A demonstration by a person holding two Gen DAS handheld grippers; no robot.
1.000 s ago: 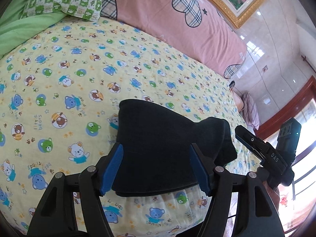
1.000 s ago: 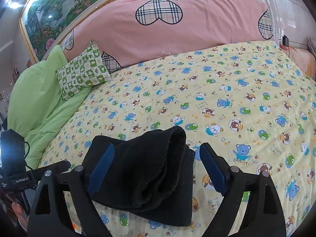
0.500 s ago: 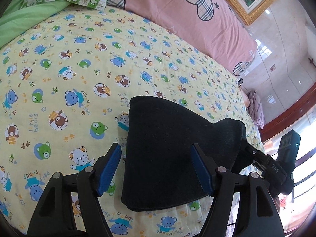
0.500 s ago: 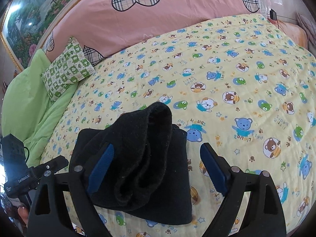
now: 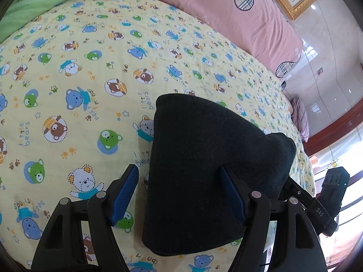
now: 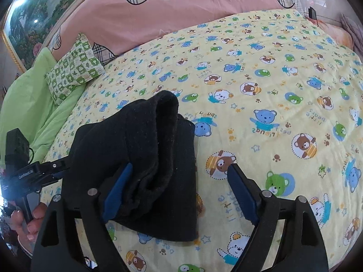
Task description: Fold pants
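The black pants [image 5: 204, 170] lie folded into a compact bundle on the yellow bear-print bedspread [image 5: 79, 79]. In the right wrist view the pants [image 6: 140, 158] show a thick rolled fold on top. My left gripper [image 5: 179, 195] is open, its blue pads astride the bundle's near left part, holding nothing. My right gripper [image 6: 179, 192] is open over the bundle's right edge, its left pad against the cloth, and is empty. The right gripper's body also shows in the left wrist view [image 5: 326, 204]; the left one shows in the right wrist view [image 6: 27, 172].
A pink headboard cushion with plaid hearts [image 6: 181, 11] runs along the back. A green checked pillow [image 6: 74, 68] and a green duvet [image 6: 27, 104] lie at the bed's left. The bed's edge and a window [image 5: 340, 170] are at the right.
Both grippers have moved forward and lower over the bundle. The rolled top fold has settled a little. Both stay open.
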